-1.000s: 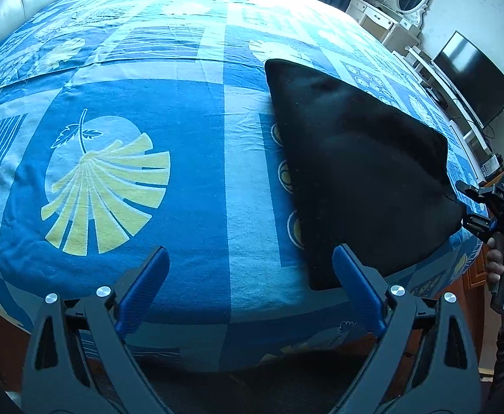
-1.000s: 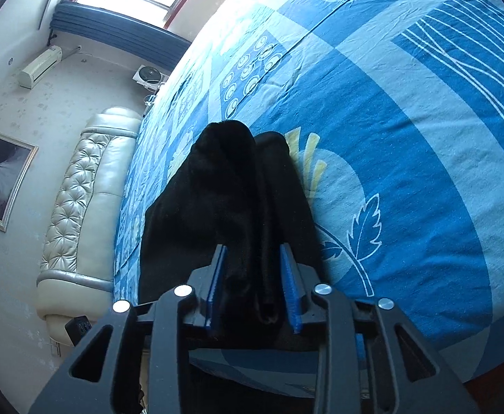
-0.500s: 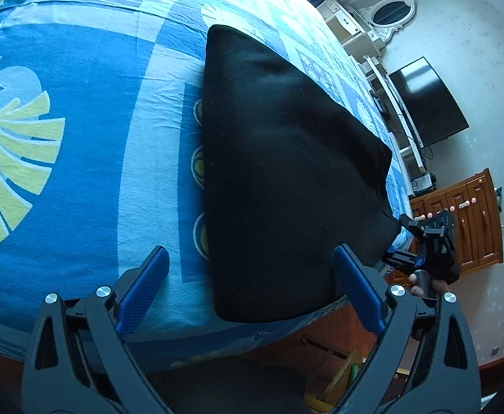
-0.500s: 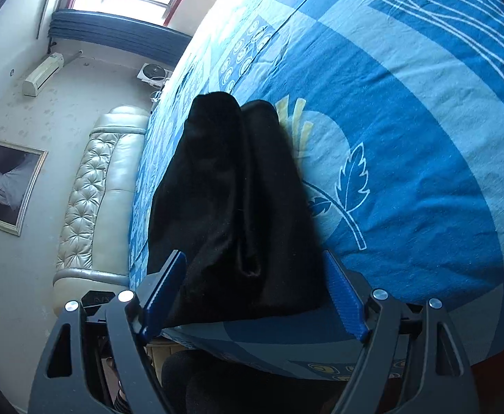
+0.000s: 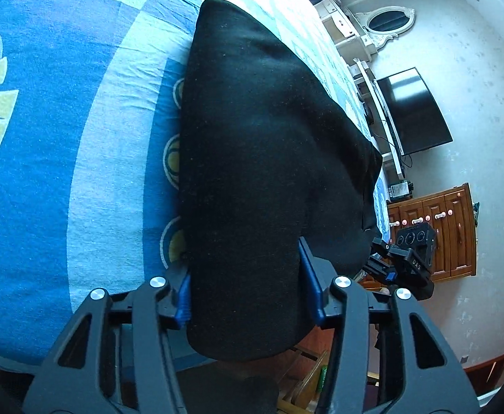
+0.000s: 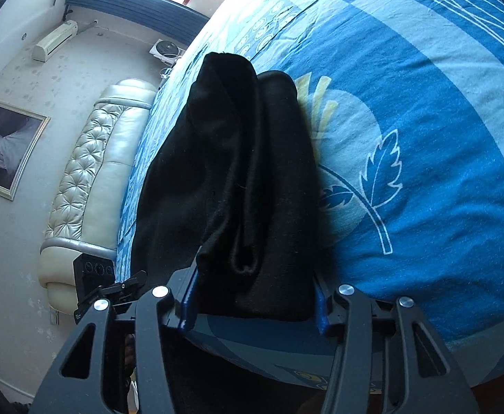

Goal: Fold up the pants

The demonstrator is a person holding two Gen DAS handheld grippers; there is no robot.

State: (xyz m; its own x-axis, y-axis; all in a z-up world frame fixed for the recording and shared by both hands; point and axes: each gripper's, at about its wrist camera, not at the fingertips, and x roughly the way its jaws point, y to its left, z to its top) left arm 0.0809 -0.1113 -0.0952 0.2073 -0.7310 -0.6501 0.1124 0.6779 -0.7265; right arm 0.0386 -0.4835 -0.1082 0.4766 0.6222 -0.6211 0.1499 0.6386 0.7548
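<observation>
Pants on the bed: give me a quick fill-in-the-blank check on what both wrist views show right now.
1. The pants are ____ in colour.
2. They lie on a bedsheet that is mostly ____.
3. The fabric sits between the jaws of the left gripper and of the right gripper, at the bed's ____ edge.
4. In the left wrist view, the dark screen on the wall is a ____.

Missing words: black; blue; near; television

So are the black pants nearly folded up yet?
Partly. The black pants already lie folded lengthwise into one long strip on the blue bedspread. Right now the left gripper and right gripper are closing around the near end. Folding that end over is still left.
</observation>
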